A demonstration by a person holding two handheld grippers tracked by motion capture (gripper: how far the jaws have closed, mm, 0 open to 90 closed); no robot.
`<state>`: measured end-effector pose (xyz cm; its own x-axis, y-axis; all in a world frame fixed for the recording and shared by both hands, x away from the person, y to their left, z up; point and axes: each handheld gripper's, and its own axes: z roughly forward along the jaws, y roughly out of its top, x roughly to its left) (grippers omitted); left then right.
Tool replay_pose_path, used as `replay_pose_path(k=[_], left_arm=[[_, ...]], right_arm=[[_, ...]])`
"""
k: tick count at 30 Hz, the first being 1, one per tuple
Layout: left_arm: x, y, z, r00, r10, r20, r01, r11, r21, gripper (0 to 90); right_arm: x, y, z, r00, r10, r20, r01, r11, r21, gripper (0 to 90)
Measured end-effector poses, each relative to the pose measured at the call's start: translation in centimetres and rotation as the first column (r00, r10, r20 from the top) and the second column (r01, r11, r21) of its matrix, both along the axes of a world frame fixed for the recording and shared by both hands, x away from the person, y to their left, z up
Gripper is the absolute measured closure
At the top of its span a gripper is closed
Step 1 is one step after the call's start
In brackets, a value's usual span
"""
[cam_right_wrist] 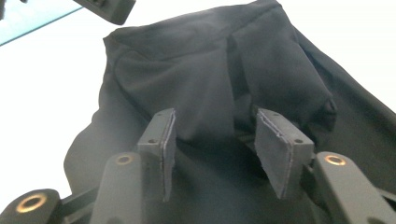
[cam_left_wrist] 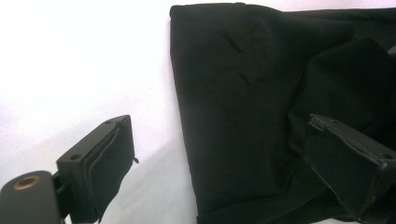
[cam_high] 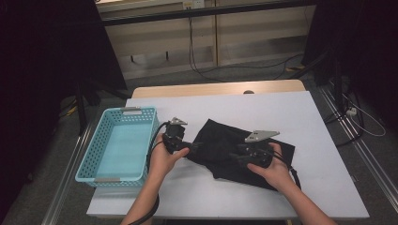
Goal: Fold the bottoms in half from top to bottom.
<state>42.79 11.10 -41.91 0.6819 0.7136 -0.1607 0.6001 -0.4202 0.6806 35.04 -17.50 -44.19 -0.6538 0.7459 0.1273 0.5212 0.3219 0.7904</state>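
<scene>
Tools [cam_high: 195, 146] over white table [cam_high: 281, 108]

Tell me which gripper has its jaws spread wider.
The left gripper: its jaws straddle the black cloth's edge, far apart. The right gripper's jaws stand closer together over a fold.

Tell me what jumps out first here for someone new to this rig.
The black cloth lies crumpled mid-table on the white tabletop, with both hands working at it. The left claw is open at its left edge and the right claw is open over a raised fold. The turquoise basket sits empty at the table's left.
</scene>
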Motion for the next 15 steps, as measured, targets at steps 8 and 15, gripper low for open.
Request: replay_pose_path(k=[8,15], left_arm=[[-0.2,0.3,0.0,1.0,0.003,0.005,-0.003,1.0,-0.008,9.4],[-0.2,0.5,0.3,0.9994,0.026,0.022,-0.025,0.9993,-0.029,10.1]], right_arm=[[0.9,1.3,0.1,0.9996,0.028,0.006,-0.028,0.998,-0.058,56.8],[0.0,2.0,0.3,0.9943,0.105,0.02,-0.103,0.991,-0.082,81.7]])
